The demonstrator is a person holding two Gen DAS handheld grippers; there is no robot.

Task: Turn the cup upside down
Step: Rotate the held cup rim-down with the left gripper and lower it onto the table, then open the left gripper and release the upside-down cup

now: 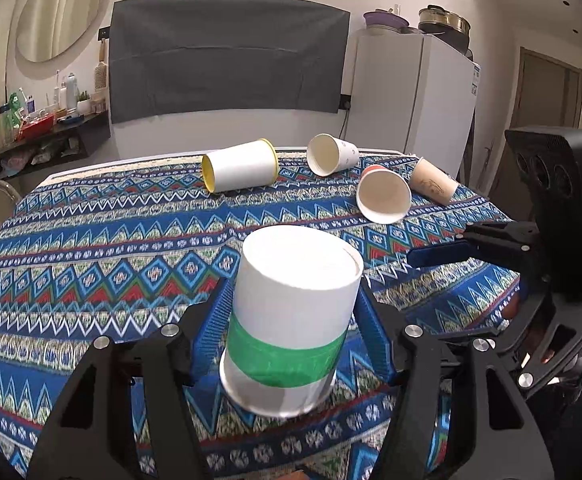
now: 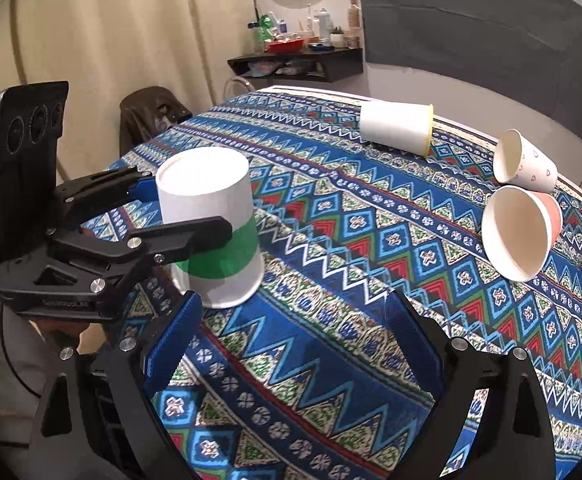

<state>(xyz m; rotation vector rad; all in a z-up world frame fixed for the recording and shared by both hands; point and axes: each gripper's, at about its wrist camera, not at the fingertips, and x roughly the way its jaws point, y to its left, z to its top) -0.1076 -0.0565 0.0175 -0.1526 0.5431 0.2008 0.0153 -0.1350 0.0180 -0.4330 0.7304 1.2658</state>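
The fingers (image 1: 215, 320) of the left gripper (image 1: 291, 332) press on either side of a white cup with a green band (image 1: 291, 320), clamping it at about the level of the band. The cup is upside down, closed base up and open rim down, tilted a little, its rim at or just above the patterned cloth of the desk (image 1: 91, 240); whether it touches cannot be told. From the right wrist view the same cup (image 2: 211, 224) sits between the left gripper's black arms (image 2: 131, 236). The right gripper (image 2: 291, 344) has its blue-padded fingers (image 2: 171, 340) spread wide with only cloth between them, just beside the cup. Four more paper cups lie on their sides farther back: a yellow-rimmed cup (image 1: 240, 166), a small patterned cup (image 1: 331, 155), a pink cup (image 1: 383, 196) and a brown cup (image 1: 433, 186).
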